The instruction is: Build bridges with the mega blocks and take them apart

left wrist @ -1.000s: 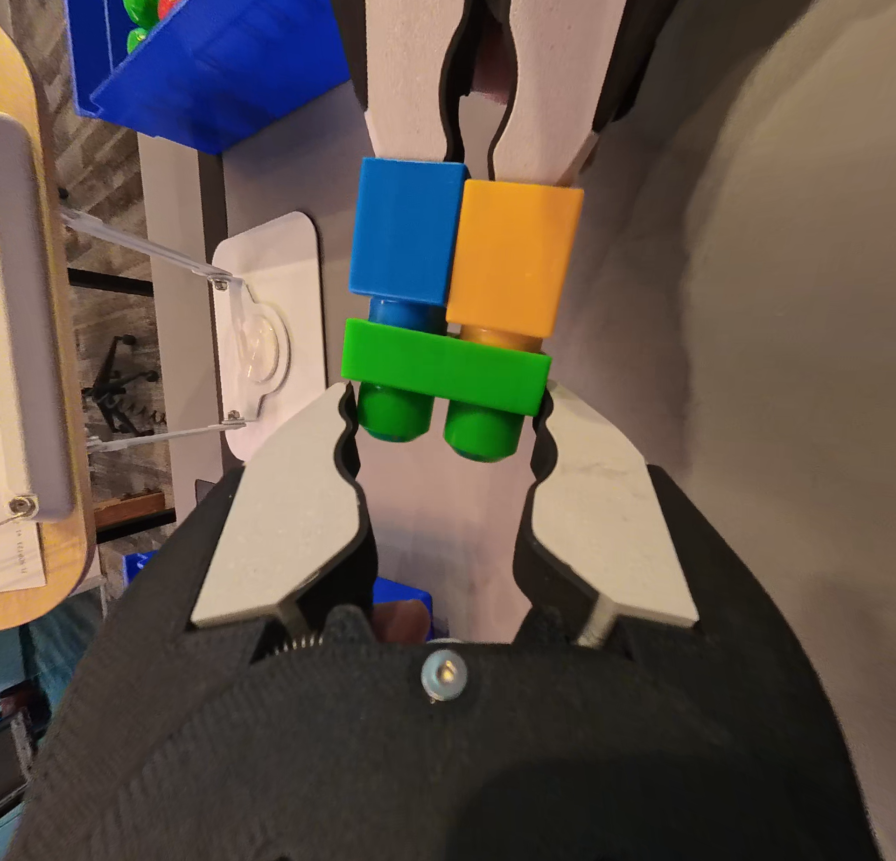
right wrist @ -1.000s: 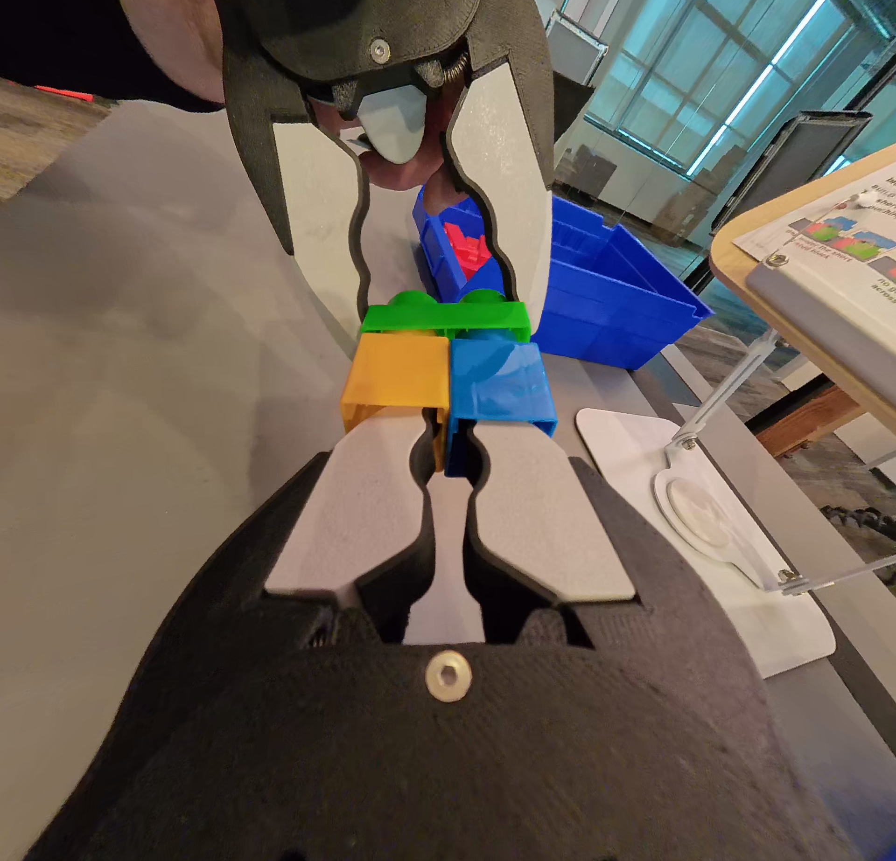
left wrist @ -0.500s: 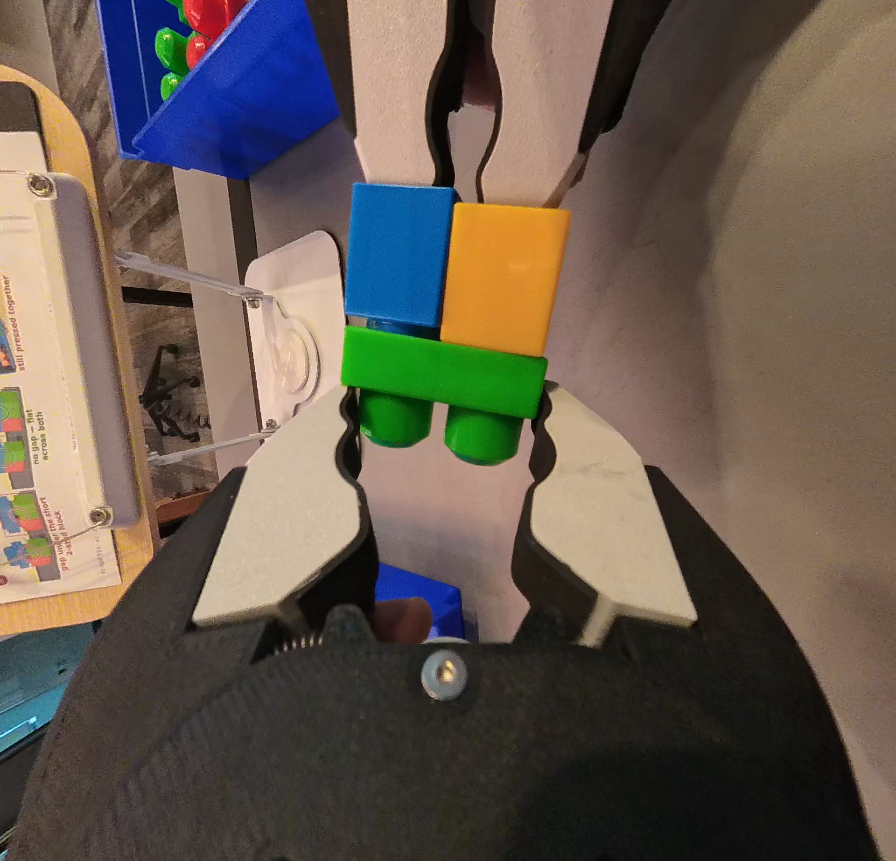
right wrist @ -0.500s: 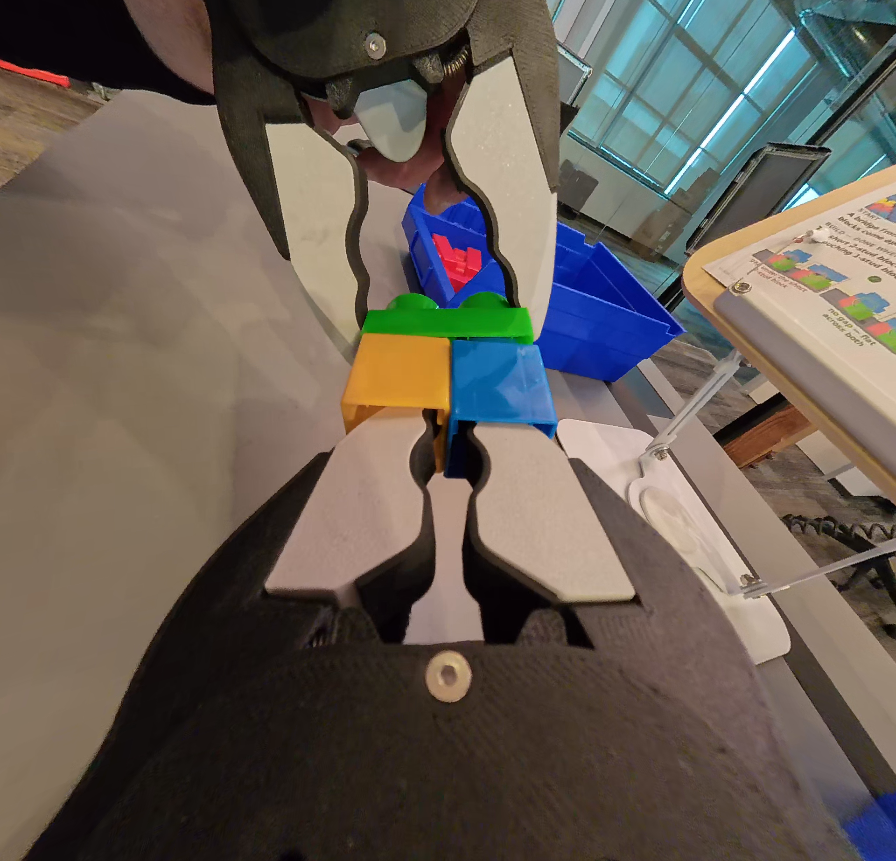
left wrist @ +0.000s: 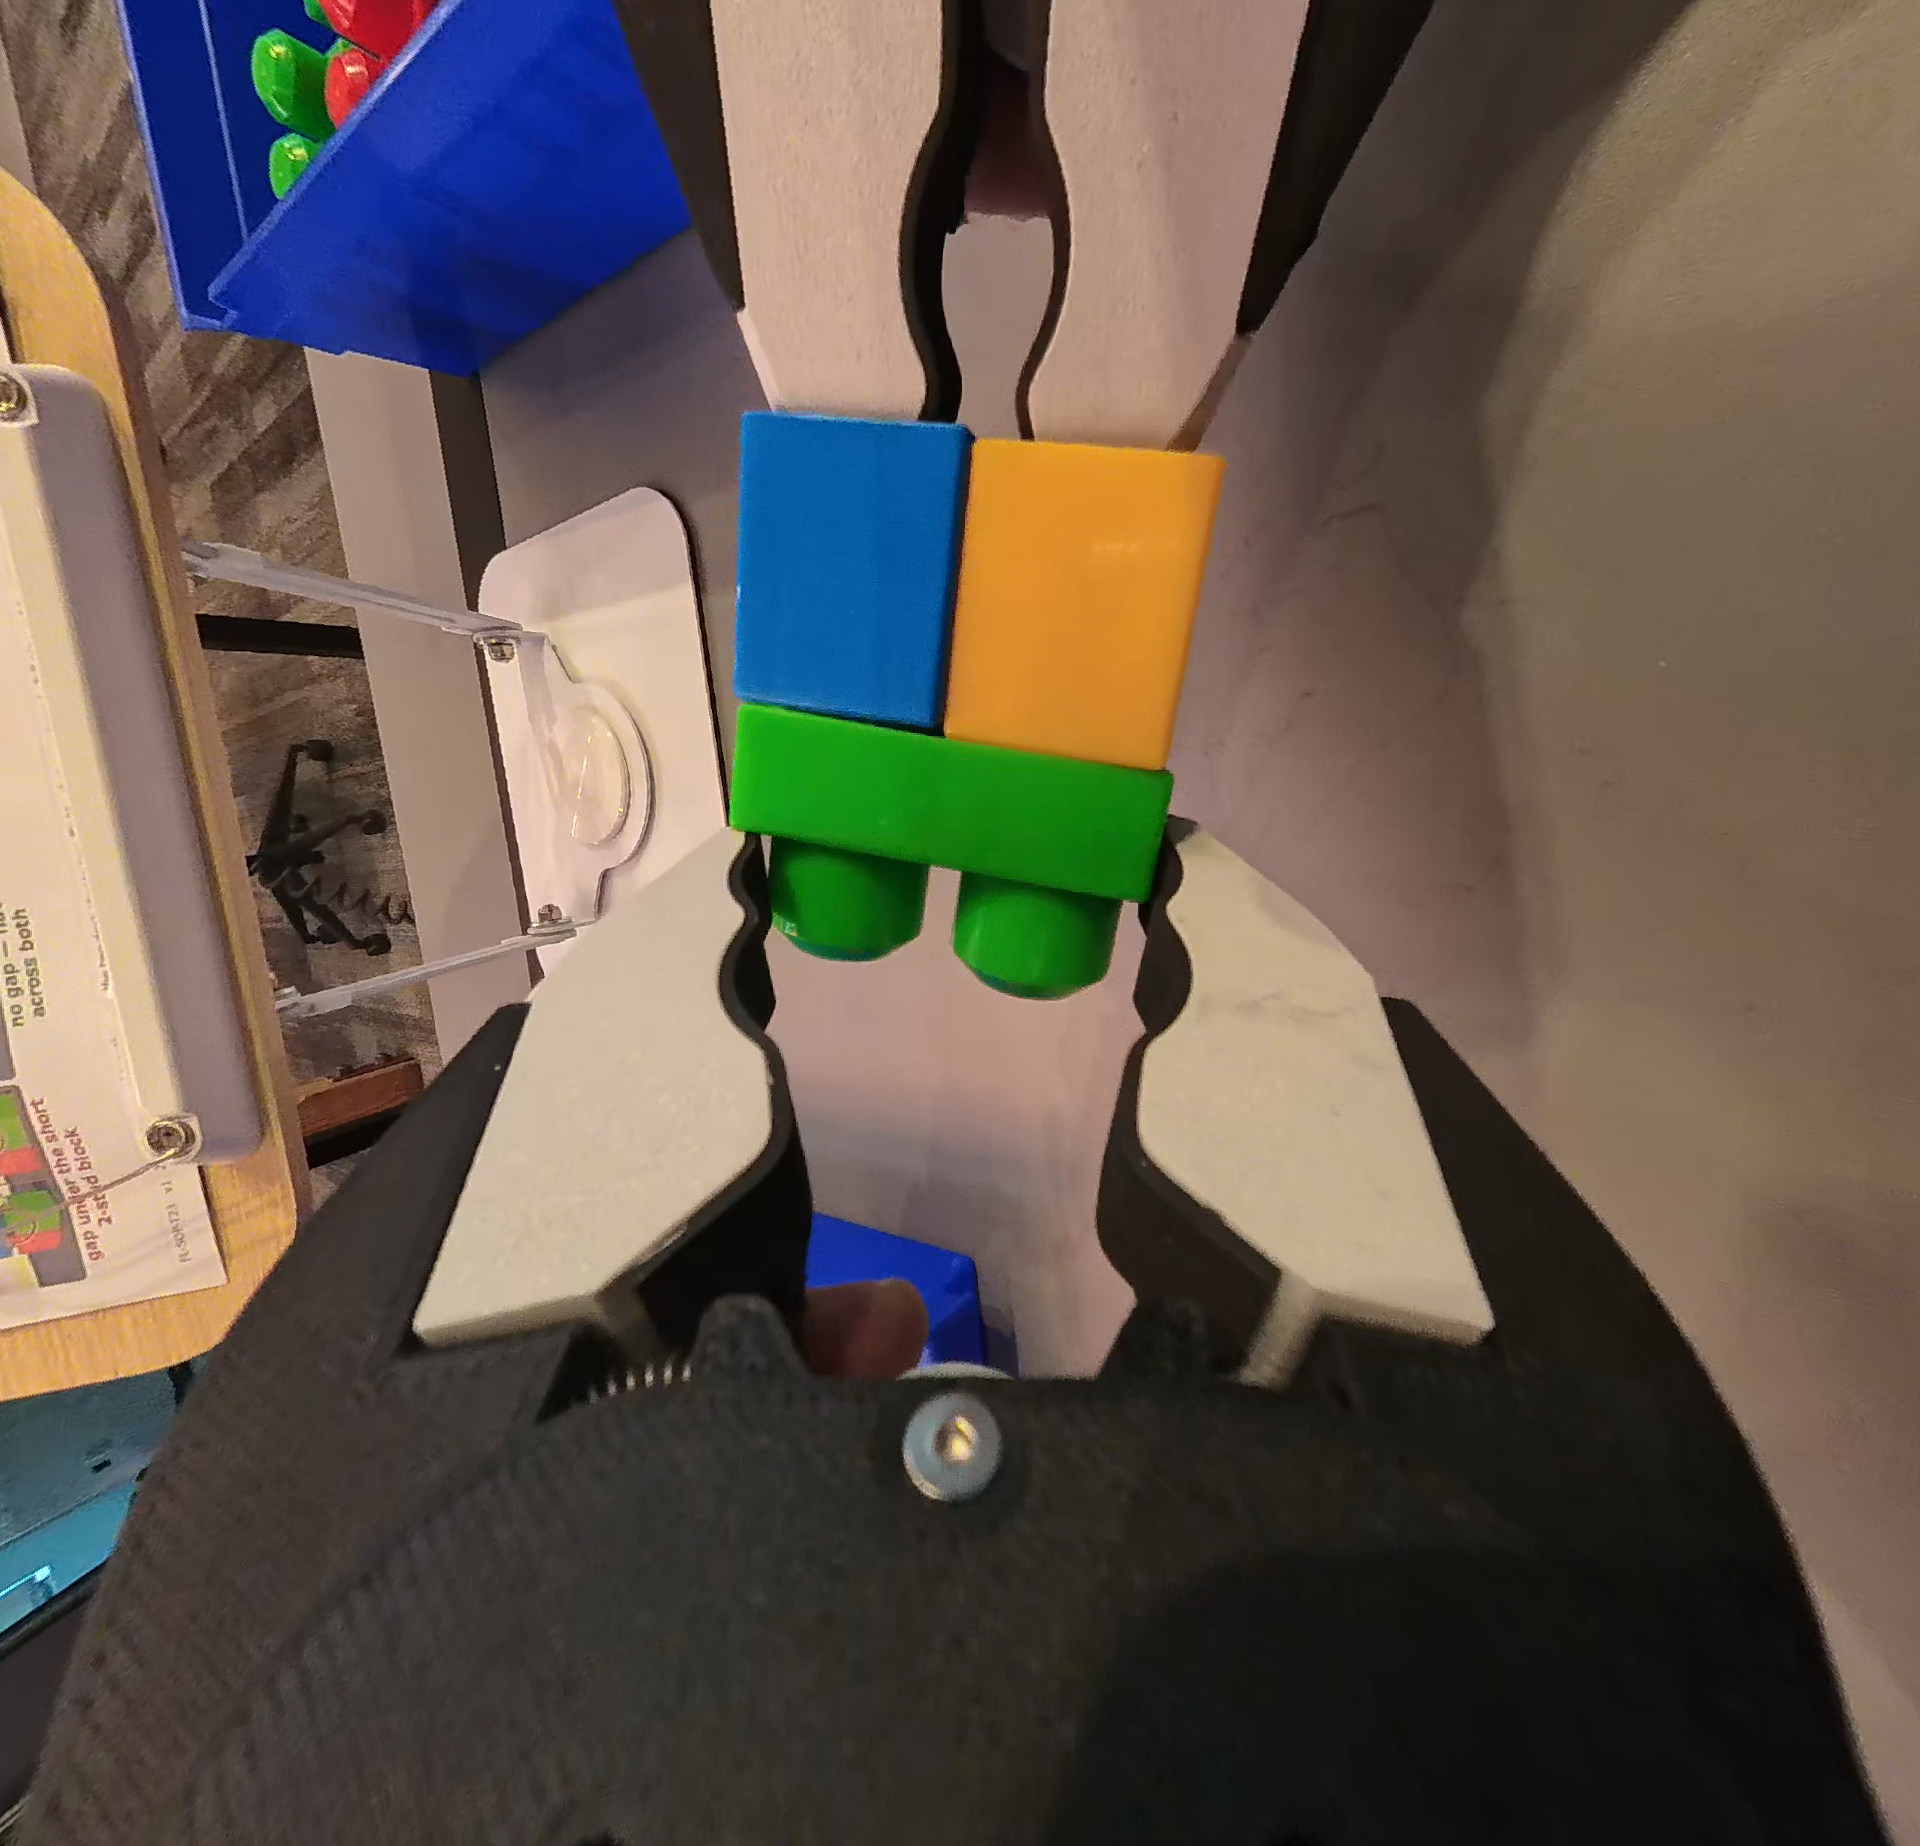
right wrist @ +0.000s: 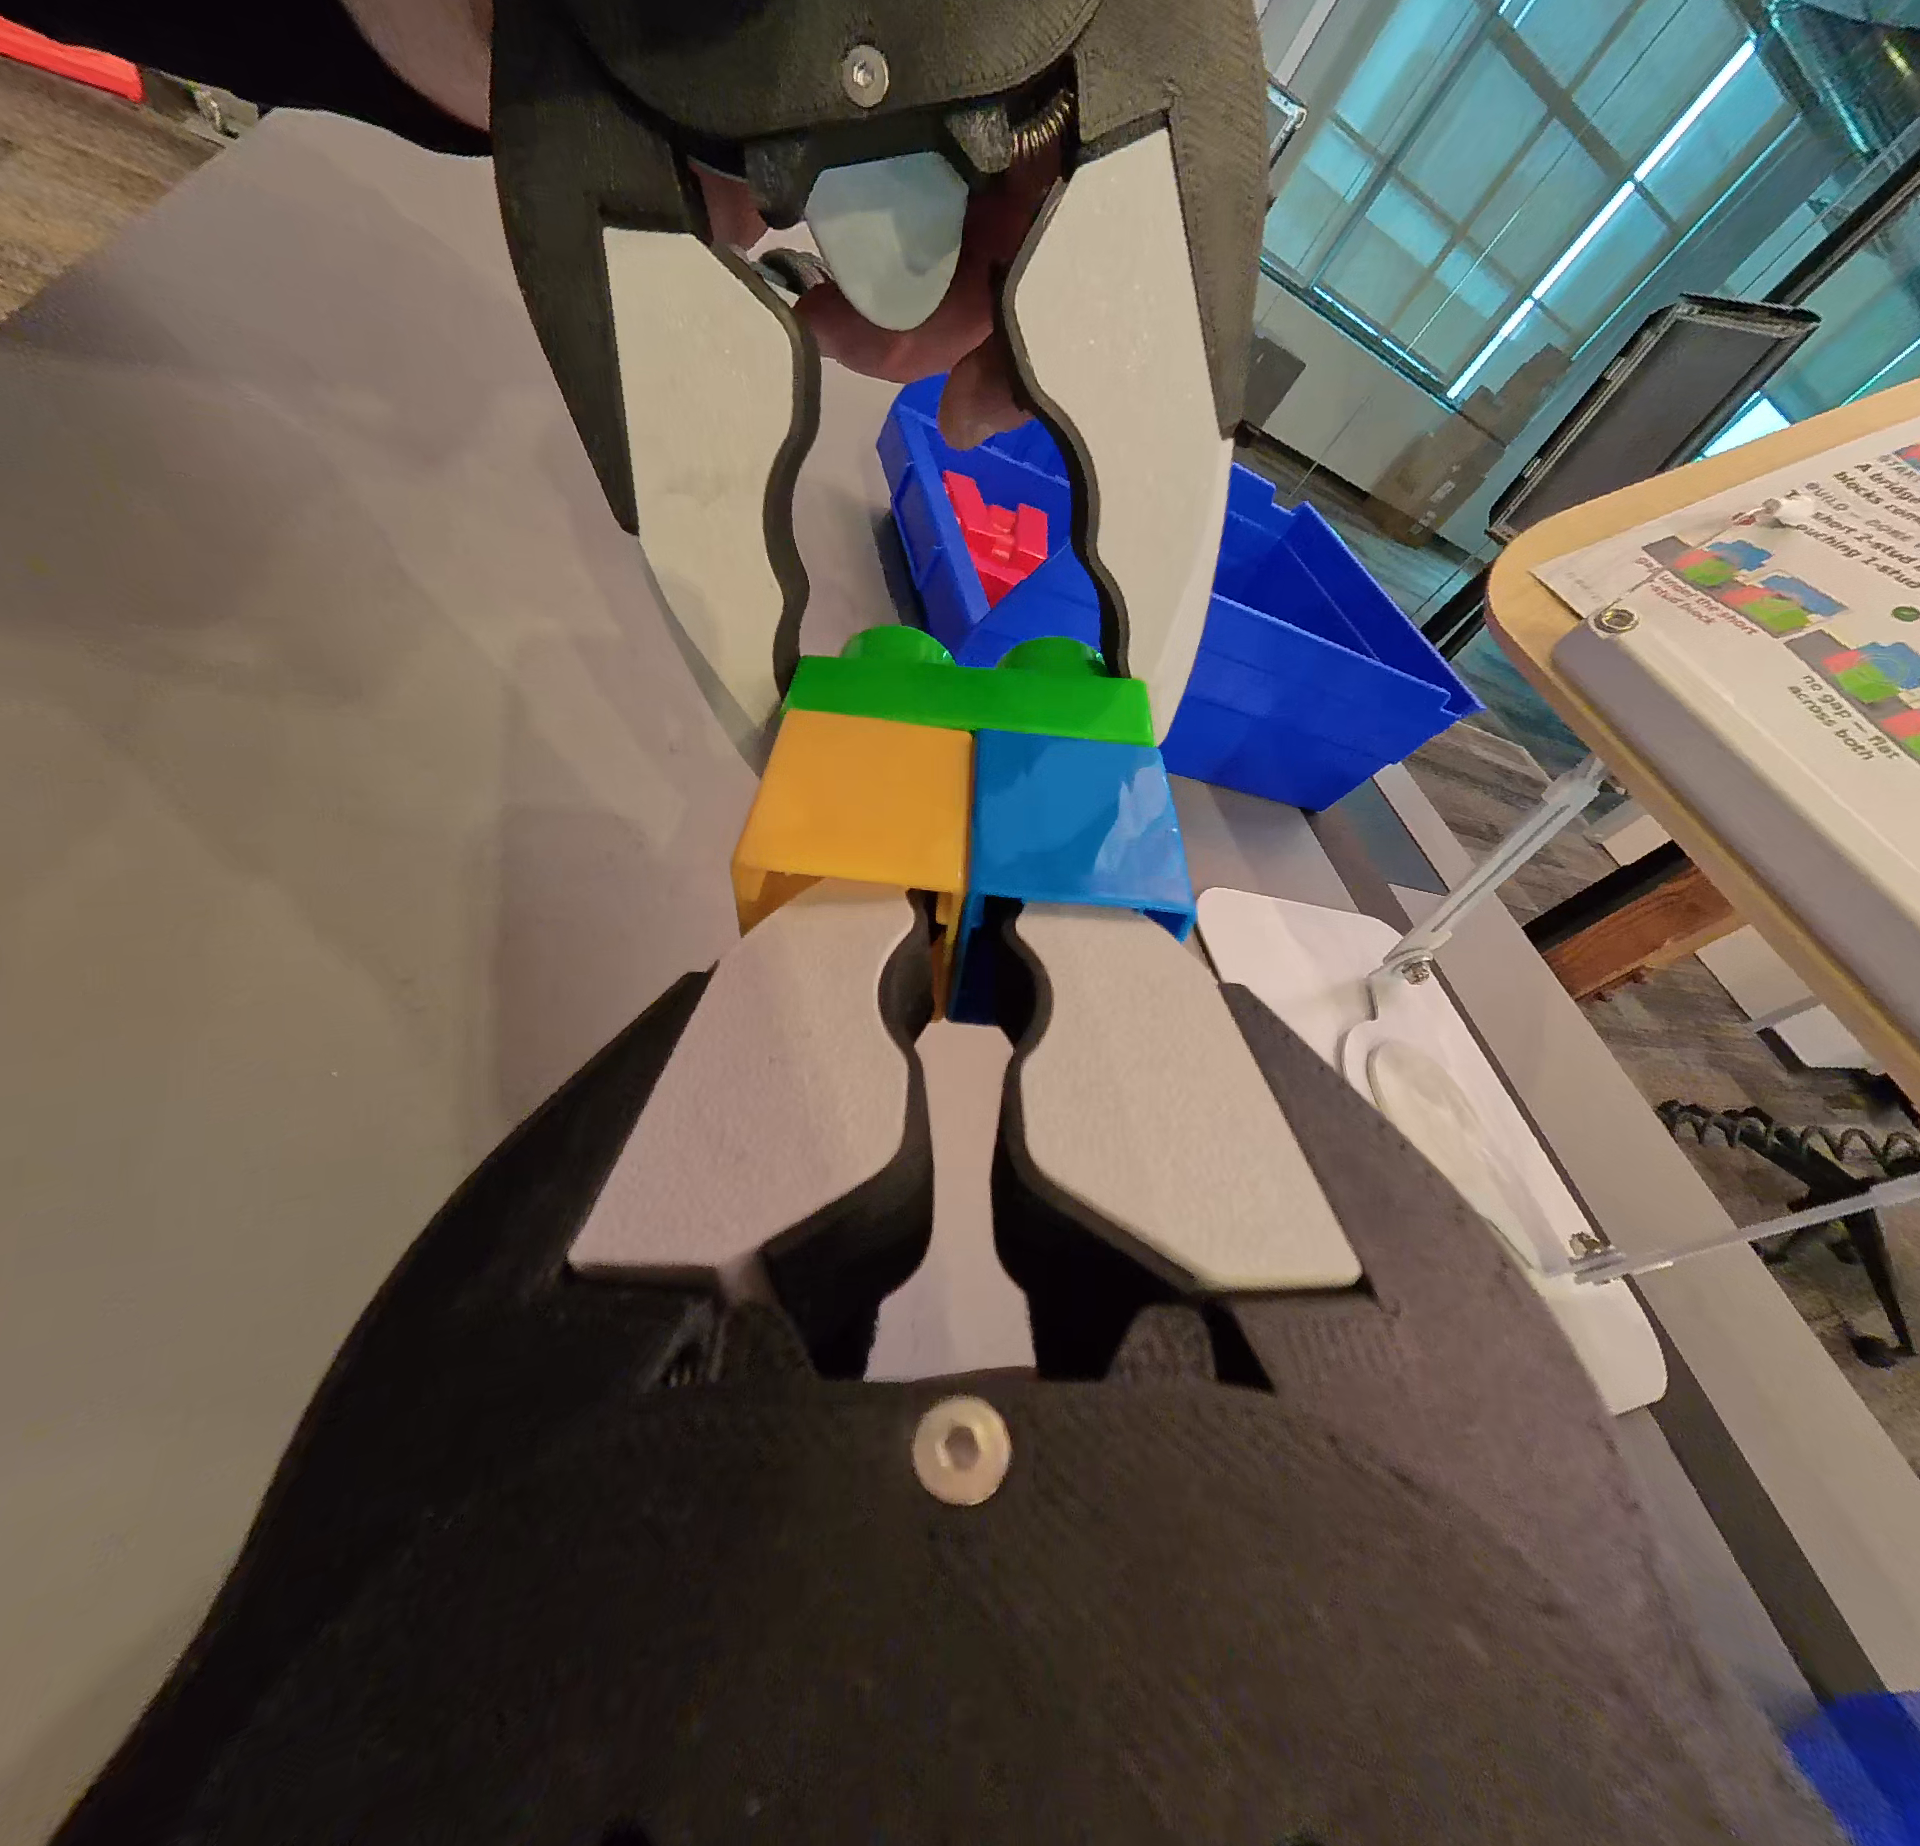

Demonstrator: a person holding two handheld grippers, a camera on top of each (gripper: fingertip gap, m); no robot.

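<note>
I have the bridge in the air over the grey table (right wrist: 260, 757), pinned between both grippers so neither half can twist. My right gripper (right wrist: 961, 975) is nearly closed on the two touching inner walls of the yellow block (right wrist: 857, 799) and blue block (right wrist: 1075, 820), its fingers pushed up into their hollow undersides; that holds both piers as one. My left gripper (left wrist: 951, 861) stands wide, its pads against the two short ends of the green block (left wrist: 945, 820), which lies flat across both piers with no gap. I judge this either a last press together or the grip for pulling the span off.

Count: three blocks in the bridge, one of each colour; two studs on the green one. Two blue bins (right wrist: 1320, 695) stand beyond, with loose red and green blocks inside.
</note>
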